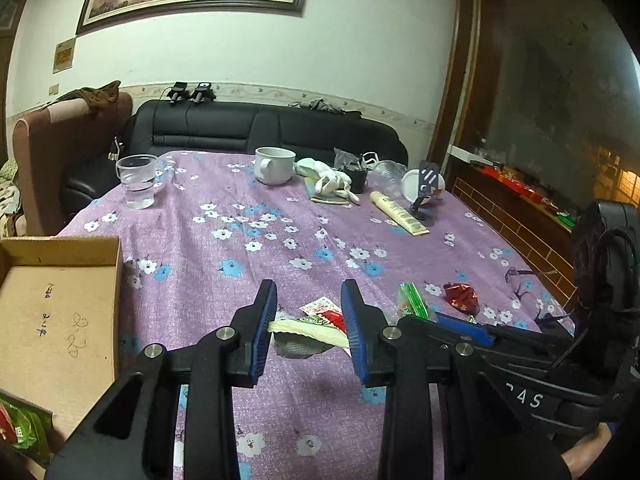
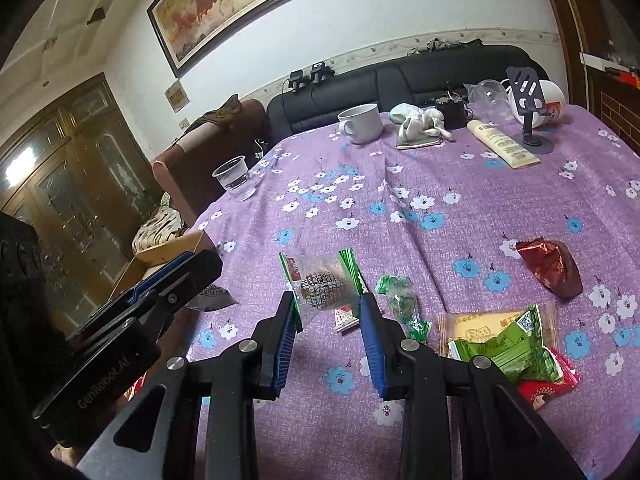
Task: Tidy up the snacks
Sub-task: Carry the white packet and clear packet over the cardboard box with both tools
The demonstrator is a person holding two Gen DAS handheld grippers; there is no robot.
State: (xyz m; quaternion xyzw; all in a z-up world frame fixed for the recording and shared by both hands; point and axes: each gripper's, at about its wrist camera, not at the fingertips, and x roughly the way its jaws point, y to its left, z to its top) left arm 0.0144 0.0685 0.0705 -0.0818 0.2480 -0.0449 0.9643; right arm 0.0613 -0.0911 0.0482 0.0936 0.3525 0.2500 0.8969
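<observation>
My left gripper (image 1: 309, 304) is shut on a flat cream and green snack packet (image 1: 308, 330), held a little above the purple flowered tablecloth (image 1: 248, 216). An open cardboard box (image 1: 60, 312) lies to its left, with a green snack bag (image 1: 24, 432) in the near corner. My right gripper (image 2: 327, 304) is shut on a clear packet with green ends and a brown round snack (image 2: 320, 284). Loose on the cloth lie a green candy wrapper (image 2: 404, 304), a small red and white packet (image 2: 344, 318), green and yellow packets (image 2: 500, 340) and a dark red foil snack (image 2: 552, 268).
At the far side stand a plastic cup of water (image 1: 137, 180), a white mug (image 1: 274, 164), white gloves (image 1: 326, 178), a cream tube (image 1: 398, 214) and a phone stand (image 1: 426, 196). A black sofa (image 1: 256, 128) and a brown armchair (image 1: 60, 152) stand behind the table.
</observation>
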